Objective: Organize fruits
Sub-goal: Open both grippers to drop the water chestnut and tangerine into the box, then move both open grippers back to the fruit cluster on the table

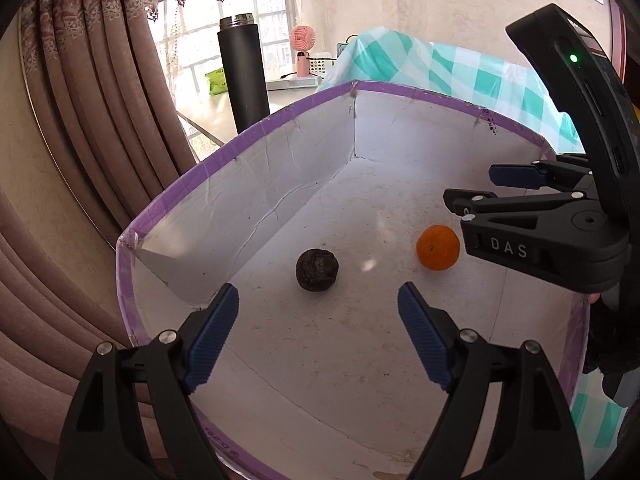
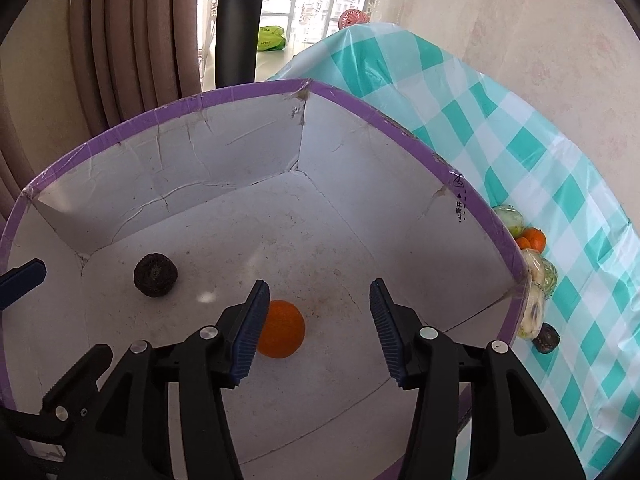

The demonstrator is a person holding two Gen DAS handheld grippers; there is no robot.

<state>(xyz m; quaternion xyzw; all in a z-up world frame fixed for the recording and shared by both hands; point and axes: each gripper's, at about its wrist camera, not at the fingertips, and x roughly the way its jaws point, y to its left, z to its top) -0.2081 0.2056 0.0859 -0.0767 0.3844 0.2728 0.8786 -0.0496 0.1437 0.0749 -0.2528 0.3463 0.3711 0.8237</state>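
Both claws spread wide, empty: left claw, right claw. Orange and dark wrinkled fruit lie apart on box floor. Orange likely light, firm, prone to roll; grip across widest part. More fruit on bench beside box.

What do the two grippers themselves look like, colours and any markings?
Both are black plastic clamp-style frames with silver rivets and ribbed blue pads. The left gripper shows both pads. The right gripper matches; the left wrist view shows white "DAS" lettering on it and a green light on its housing.
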